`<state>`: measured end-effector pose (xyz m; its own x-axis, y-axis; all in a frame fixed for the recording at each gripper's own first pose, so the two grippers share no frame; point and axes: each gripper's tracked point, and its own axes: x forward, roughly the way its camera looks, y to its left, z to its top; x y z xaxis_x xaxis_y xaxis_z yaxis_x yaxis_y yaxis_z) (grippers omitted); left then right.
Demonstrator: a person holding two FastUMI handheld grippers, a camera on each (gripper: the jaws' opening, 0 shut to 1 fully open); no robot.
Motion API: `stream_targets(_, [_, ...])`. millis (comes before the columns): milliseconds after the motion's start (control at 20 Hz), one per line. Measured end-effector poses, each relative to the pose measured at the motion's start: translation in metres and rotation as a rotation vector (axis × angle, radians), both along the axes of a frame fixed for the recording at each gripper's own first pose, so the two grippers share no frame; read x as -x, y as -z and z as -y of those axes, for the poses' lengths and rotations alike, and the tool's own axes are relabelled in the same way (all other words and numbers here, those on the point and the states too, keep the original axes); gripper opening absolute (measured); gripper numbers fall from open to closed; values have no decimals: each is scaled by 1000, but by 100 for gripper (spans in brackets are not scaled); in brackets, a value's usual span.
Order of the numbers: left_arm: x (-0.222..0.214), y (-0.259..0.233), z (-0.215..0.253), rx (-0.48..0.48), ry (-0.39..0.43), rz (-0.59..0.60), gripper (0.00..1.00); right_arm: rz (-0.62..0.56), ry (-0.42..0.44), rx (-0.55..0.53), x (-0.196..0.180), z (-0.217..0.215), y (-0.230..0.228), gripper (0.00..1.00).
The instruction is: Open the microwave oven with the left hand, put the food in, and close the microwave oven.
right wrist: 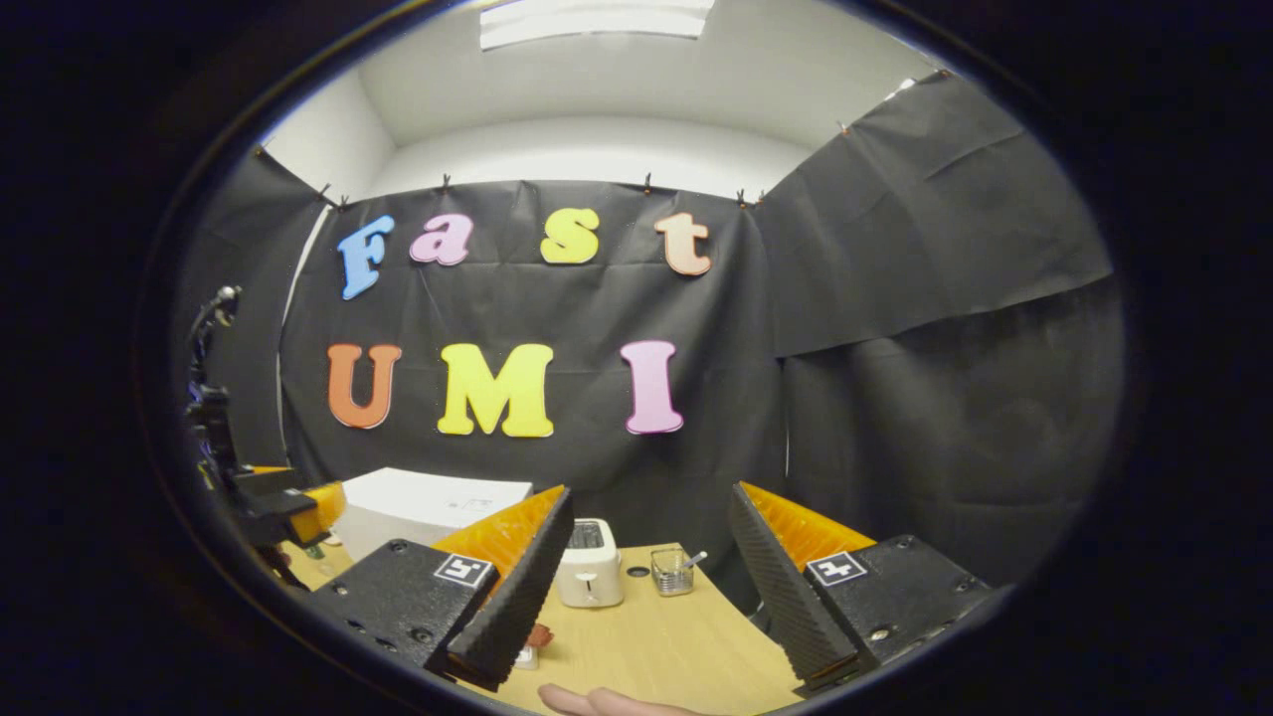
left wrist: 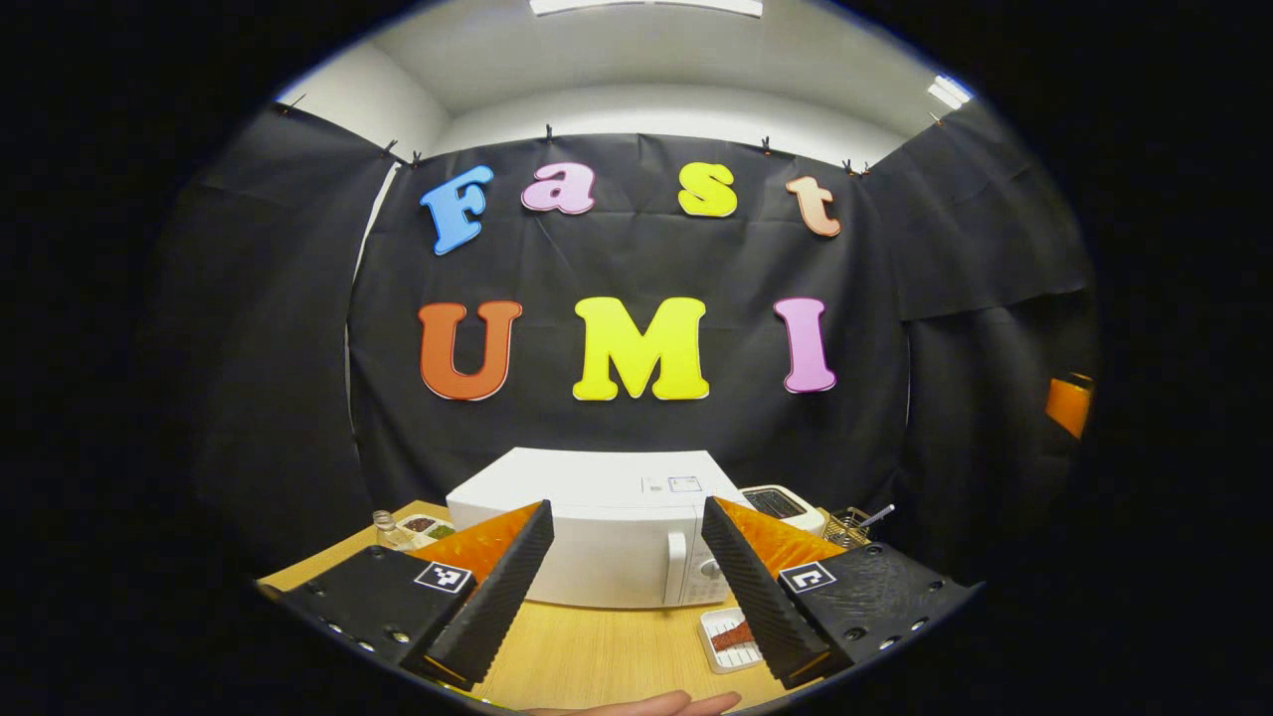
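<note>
A white microwave oven point(left wrist: 607, 532) stands at the back of the wooden table point(left wrist: 597, 651), its door closed, with the handle and knobs on its right side. In front of it at the right lies a small white tray with a reddish-brown piece of food point(left wrist: 733, 636). My left gripper point(left wrist: 627, 587) hangs open above the table, short of the microwave. My right gripper point(right wrist: 646, 607) is open too, farther right; past its left finger I see the microwave point(right wrist: 418, 512) and a bit of the food tray point(right wrist: 537, 641). The left gripper point(right wrist: 283, 507) shows at the left edge of the right gripper view.
A white toaster point(right wrist: 589, 575) and a small wire basket with a utensil point(right wrist: 673, 572) stand to the right of the microwave. A glass jar point(left wrist: 386, 529) and a dish of condiments point(left wrist: 428, 524) sit to its left. A hand point(left wrist: 646, 704) rests at the table's near edge.
</note>
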<state>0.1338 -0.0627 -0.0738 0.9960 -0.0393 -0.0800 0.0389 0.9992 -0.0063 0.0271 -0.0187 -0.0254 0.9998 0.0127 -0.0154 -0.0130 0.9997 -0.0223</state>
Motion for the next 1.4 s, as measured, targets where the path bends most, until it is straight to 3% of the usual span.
stream_targets(400, [-83,90,30,24,32,-77,96,-3,-36,10,0,-2,9,99])
stream_targets(550, [-105,124,36,-15,24,-99,95,-6,-47,25,1,4,10,99])
stream_targets(1000, [-146,200,61,-25,36,-169,96,-7,-34,66,8,35,24,99])
stream_targets(1100, [-152,214,62,-5,30,-204,93,-4,-40,62,9,38,25,100])
stream_targets(1150, [-148,217,68,23,34,-201,73,-6,-36,56,10,42,27,100])
stream_targets(1200, [-151,212,70,37,39,-176,78,-5,-36,49,11,44,29,100])
stream_targets(1350, [-153,217,65,-33,12,-183,14,-12,-27,50,12,52,34,99])
stream_targets(1400, [-154,217,66,-32,19,-188,24,-22,-21,56,13,55,38,99])
